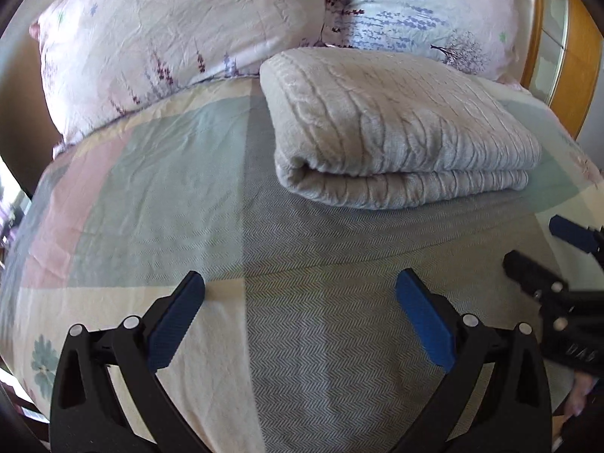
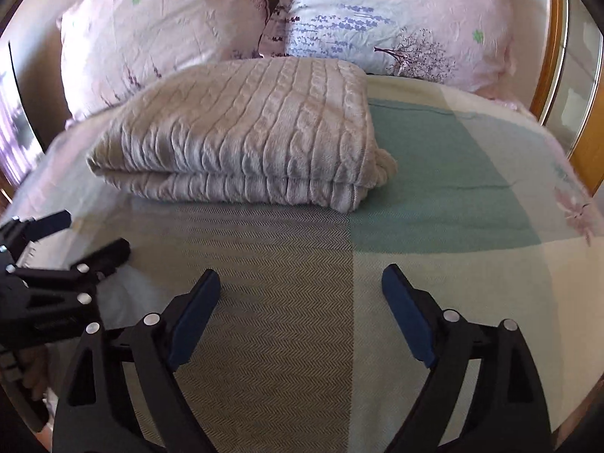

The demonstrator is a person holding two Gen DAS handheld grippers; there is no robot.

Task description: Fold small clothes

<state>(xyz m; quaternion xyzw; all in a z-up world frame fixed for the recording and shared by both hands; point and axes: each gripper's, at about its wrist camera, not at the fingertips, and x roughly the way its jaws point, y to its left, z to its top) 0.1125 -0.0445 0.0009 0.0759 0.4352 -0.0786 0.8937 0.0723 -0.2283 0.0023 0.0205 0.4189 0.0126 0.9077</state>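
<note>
A folded cable-knit blanket [image 1: 400, 128] lies mid-bed before two floral pillows [image 1: 181, 34] at the head edge. Left gripper [image 1: 300, 290] and right gripper [image 2: 302, 283] hover spread wide, empty, over the patchwork bedspread [image 1: 294, 339].

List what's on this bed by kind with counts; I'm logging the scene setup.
Pink floral pillows: 2
Folded beige cable-knit blanket: 1
Pastel patchwork bedspread: 1
Black two-finger grippers with blue pads: 2
Total: 6

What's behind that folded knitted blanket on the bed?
Two floral pillows lean behind the cable-knit blanket, with a wooden headboard beyond. The blanket hides the pillows' lower edges and the bedspread under it.
</note>
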